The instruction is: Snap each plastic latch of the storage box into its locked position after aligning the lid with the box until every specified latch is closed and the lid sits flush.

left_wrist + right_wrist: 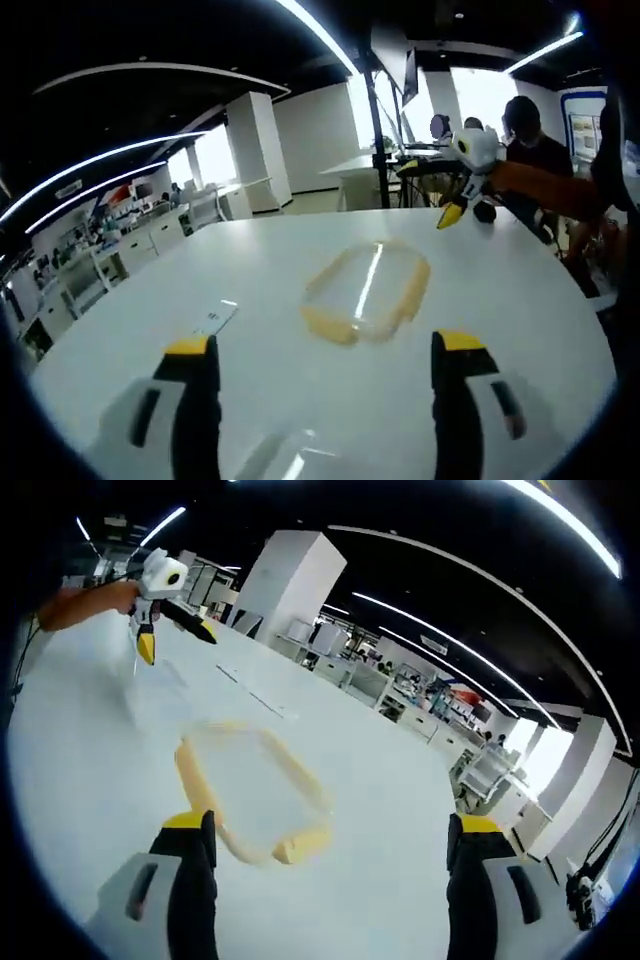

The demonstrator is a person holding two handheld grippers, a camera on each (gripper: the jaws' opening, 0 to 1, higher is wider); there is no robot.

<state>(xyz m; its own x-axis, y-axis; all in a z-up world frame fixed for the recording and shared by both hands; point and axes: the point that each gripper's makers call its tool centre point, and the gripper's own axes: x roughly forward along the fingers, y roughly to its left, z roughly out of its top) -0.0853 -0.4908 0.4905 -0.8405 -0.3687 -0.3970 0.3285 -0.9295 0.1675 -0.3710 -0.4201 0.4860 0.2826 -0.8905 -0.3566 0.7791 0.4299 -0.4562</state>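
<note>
A clear plastic lid [365,290] with yellow latches along its rim lies flat on the white table [520,330]. My left gripper [325,345] is open just short of the lid's near edge, its yellow-tipped jaws wide apart and holding nothing. The right gripper [467,213] hangs above the table's far side, held by an orange-sleeved arm. In the right gripper view the same lid [250,780] lies ahead and left, one yellow latch [300,845] nearest. My right gripper [332,822] is open and holds nothing. The left gripper [175,640] shows far off at top left.
A small white card [215,318] lies on the table left of the lid. Something clear and shiny [290,455] shows between the left jaws at the bottom; what it is I cannot tell. People [525,125] sit at desks beyond the table's far edge.
</note>
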